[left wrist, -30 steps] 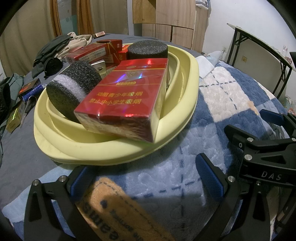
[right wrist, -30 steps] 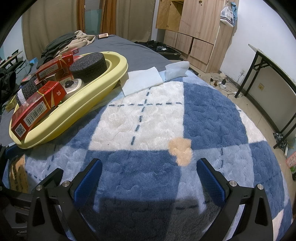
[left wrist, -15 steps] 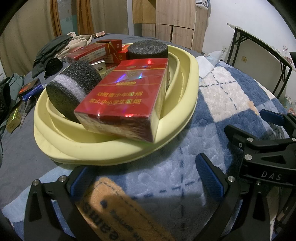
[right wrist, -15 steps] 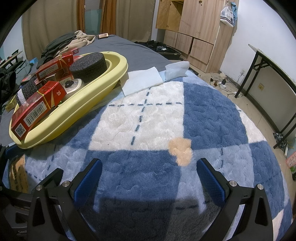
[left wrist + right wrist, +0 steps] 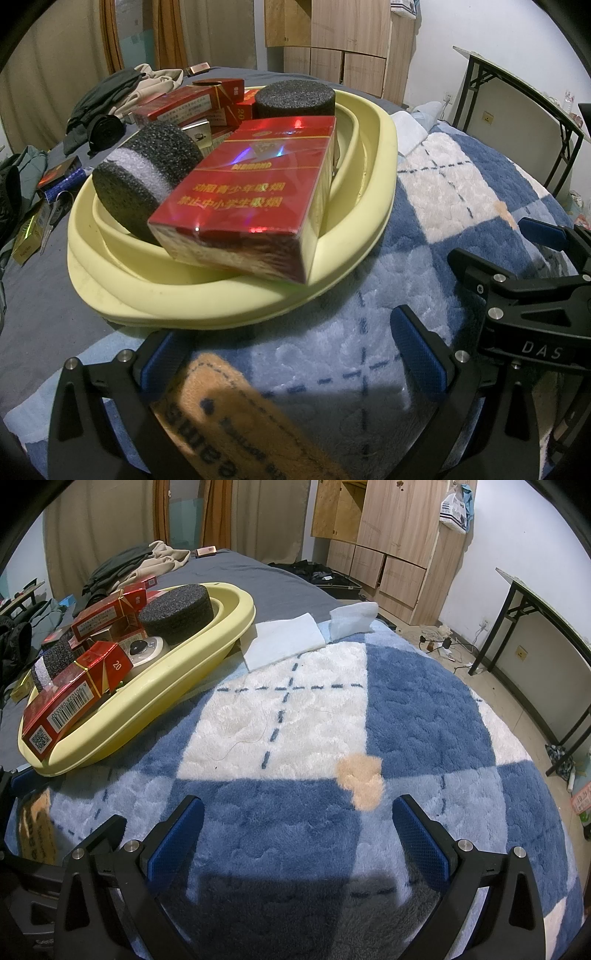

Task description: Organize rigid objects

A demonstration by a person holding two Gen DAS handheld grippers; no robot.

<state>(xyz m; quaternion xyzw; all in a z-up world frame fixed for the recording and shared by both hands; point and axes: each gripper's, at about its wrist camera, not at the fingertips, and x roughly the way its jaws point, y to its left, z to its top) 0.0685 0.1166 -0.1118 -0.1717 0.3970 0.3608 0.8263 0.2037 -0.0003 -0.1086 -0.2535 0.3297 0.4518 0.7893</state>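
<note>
A pale yellow tub [image 5: 373,206] [image 5: 207,642] sits on a blue and white plush blanket [image 5: 424,716]. It holds a large red cigarette carton [image 5: 255,195] [image 5: 70,701] leaning on its near rim, further red cartons [image 5: 177,107], two black foam cylinders [image 5: 144,177] [image 5: 295,99] and a white round device [image 5: 144,650]. My left gripper [image 5: 291,354] is open and empty, just in front of the tub. My right gripper [image 5: 295,834] is open and empty over the blanket, to the right of the tub; it also shows in the left wrist view [image 5: 524,280].
Small boxes and scissors [image 5: 55,214] lie on the grey sheet left of the tub. Clothes [image 5: 110,96] are piled at the back. White cloths [image 5: 284,638] lie beyond the tub. A black-legged table [image 5: 535,605] and wooden cabinets [image 5: 388,535] stand to the right.
</note>
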